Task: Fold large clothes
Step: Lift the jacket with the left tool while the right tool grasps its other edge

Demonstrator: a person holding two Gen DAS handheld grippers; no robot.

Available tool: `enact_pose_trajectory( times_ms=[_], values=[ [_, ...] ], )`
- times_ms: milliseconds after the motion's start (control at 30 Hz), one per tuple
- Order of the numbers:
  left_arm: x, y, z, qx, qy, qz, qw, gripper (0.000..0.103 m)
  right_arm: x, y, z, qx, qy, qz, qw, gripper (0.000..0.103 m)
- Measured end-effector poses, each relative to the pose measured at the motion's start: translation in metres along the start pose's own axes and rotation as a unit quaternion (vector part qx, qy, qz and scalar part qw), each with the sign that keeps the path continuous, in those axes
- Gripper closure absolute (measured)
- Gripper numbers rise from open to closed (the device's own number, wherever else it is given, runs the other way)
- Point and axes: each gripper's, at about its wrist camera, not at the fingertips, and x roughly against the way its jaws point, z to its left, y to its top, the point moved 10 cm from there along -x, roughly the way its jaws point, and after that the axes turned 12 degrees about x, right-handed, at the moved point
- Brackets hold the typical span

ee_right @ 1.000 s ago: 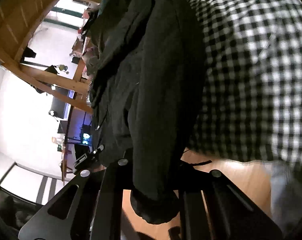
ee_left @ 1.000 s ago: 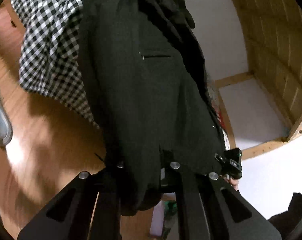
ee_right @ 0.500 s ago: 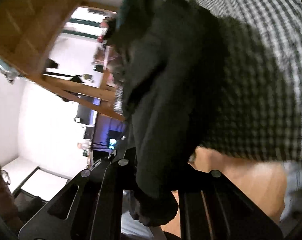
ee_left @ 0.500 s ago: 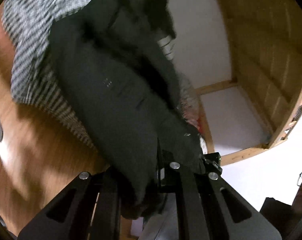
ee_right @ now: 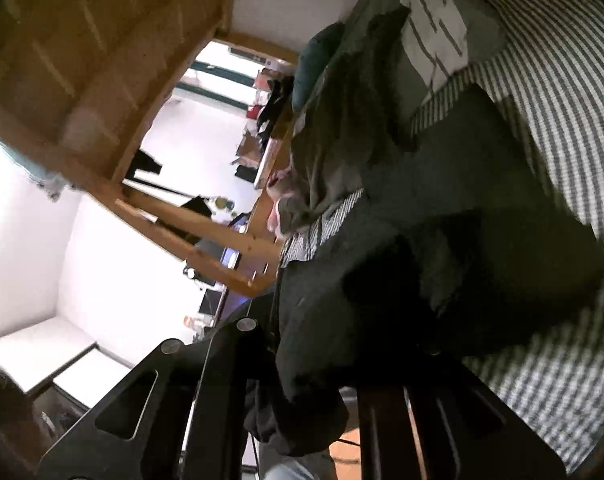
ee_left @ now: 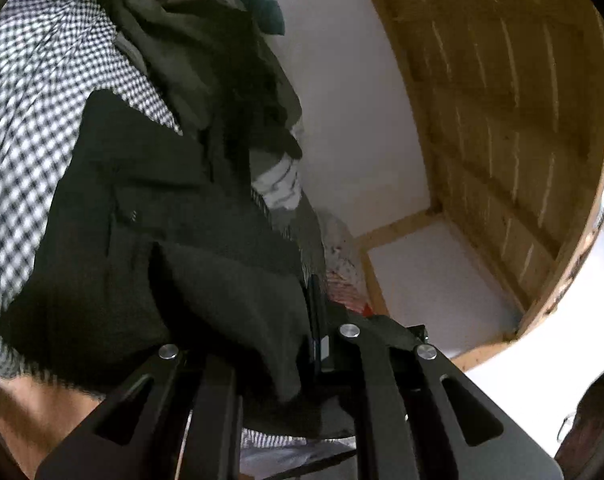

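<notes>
Presently, a large black woven-fabric garment (ee_left: 150,240) is held by both tools at one edge. In the left wrist view, the left black two-finger gripper (ee_left: 294,364) is pressed together on a bunched fold of the garment, and the cloth is seen gathered between its fingers (ee_left: 218,396) and draped over them. In the right wrist view, the right black two-finger gripper (ee_right: 302,364) is likewise clamped on a thick roll of the same garment (ee_right: 442,264), which hangs out below the finger line.

The body of the garment is spread over a black-and-white checked bed cover (ee_left: 34,112); its far part lies flat on the cover, while the near edge is lifted at the grippers. The checked cover (ee_right: 562,128) is visible to the right of the garment in the right wrist view.

A heap of olive-grey crumpled clothing (ee_left: 190,40) is located beyond the garment, touching its far edge. A dark teal rounded cushion (ee_left: 262,8) rests at the top of that heap. A white cloth with grey stripes (ee_left: 280,188) lies just beside the garment, towards a plain white wall (ee_left: 342,100).

A slatted pale-wood bed frame (ee_left: 502,120) is seen overhead. Bare wooden flooring (ee_left: 34,404) is visible below the cover's hem. Motion blur is present in both views.
</notes>
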Motion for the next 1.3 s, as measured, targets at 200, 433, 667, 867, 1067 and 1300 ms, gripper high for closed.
enact_pose_trajectory(
  times_ms=[200,433,667,867,1067,1300],
  values=[
    [-0.028,0.071,0.001,0.011,0.017,-0.009,0.9998,0.094,-0.053,0.080,-0.016,-0.016,-0.030,-0.004,0.999,0.091],
    [-0.073,0.153,0.005,0.018,0.047,-0.003,0.9987,0.094,-0.119,0.152,-0.075,-0.064,-0.085,0.011,0.994,0.091],
    [-0.121,0.207,0.057,0.041,0.090,0.039,0.9943,0.091,-0.186,0.182,-0.162,-0.136,-0.155,0.054,0.977,0.089],
    [-0.148,0.235,0.116,0.105,0.112,0.063,0.9861,0.090,-0.228,0.211,-0.198,-0.173,-0.171,0.092,0.966,0.068],
    [-0.163,0.242,0.129,0.108,0.114,0.067,0.9853,0.090,-0.222,0.253,-0.164,-0.040,-0.179,0.140,0.973,0.047],
    [-0.181,0.252,0.138,0.112,0.110,0.067,0.9854,0.090,-0.187,0.269,-0.119,0.050,-0.169,0.089,0.980,0.047]
  ],
)
